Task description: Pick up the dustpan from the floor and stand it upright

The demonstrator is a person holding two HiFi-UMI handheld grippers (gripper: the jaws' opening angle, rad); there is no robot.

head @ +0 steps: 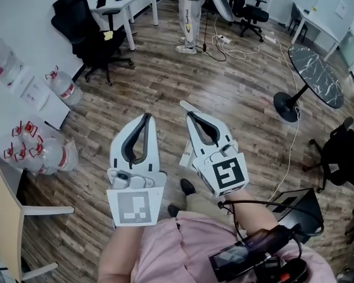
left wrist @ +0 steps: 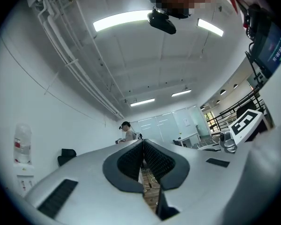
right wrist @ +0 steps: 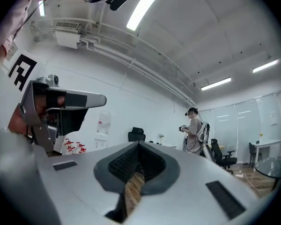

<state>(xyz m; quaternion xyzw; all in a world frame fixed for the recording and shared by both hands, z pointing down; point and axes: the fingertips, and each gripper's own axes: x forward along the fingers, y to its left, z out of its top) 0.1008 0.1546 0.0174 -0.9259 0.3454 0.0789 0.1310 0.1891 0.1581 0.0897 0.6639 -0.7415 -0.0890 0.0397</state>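
**A:** Start at the far left. What's out there?

**B:** Well to the left of the left gripper (head: pixel 145 118), a cluster of water jugs (head: pixel 46 153) sits against the wall. Up and left of that gripper, well apart from it, is a black office chair (head: pixel 85 31).

**A:** And the left gripper itself?

**B:** It is held low over the wooden floor (head: pixel 236 93). Its own view shows the two ribbed pads meeting at the tips with nothing caught between them.

**A:** What's next to it?

**B:** The right gripper (head: pixel 190 115) is just to the right of the left gripper, side by side but apart. Its jaws are also pressed together at the tips and hold nothing.

**A:** Where's the dustpan?

**B:** A white shape lies on the floor just right of the left gripper, mostly covered by the right gripper. One part shows along that gripper's left edge and a thin tip pokes past its nose. That looks like the dustpan (head: pixel 185 158), though I can't make out its full shape. Neither gripper is holding it.

**A:** Anything farther on?

**B:** A standing person (head: pixel 192 16) is far beyond the left gripper and a bit right. A round dark table (head: pixel 315 72) is well off to its right.
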